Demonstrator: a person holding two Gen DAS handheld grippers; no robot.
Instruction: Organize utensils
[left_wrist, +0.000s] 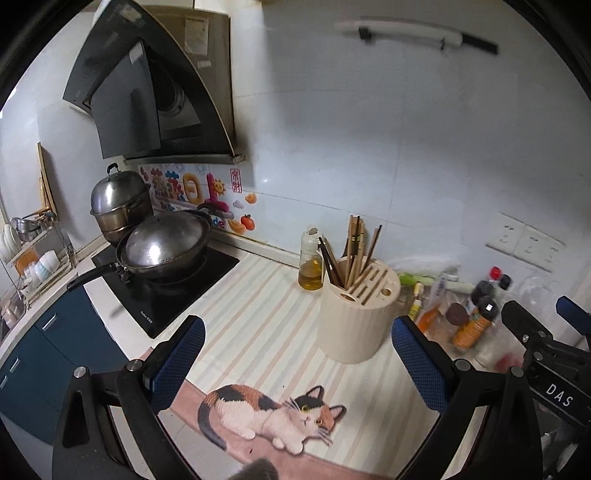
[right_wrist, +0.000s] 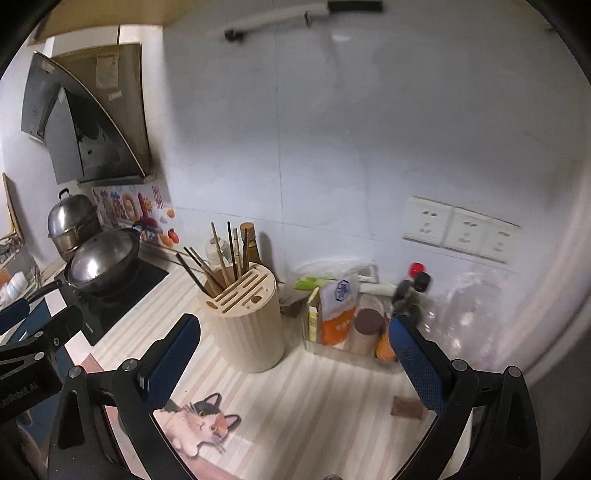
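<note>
- Chopsticks (left_wrist: 351, 254) stand splayed in the cream holder (left_wrist: 356, 317) on the striped counter (left_wrist: 258, 325).
- Left gripper (left_wrist: 297, 363) and right gripper (right_wrist: 295, 363): both spread wide, empty.
- Approach from above; pinch one stick near its top.

Black induction hob (left_wrist: 162, 295) at desk's left edge, lidded wok (left_wrist: 166, 247) on it, steel steamer pot (left_wrist: 120, 203) behind. Range hood (left_wrist: 147, 92) above. Oil bottle (left_wrist: 311, 264) by back wall. Cat mat (left_wrist: 273, 413) at front edge. Condiment bottles (right_wrist: 354, 321) in back right corner. Wall sockets (right_wrist: 458, 229) above them. Dish rack (left_wrist: 33, 251) far left.
</note>
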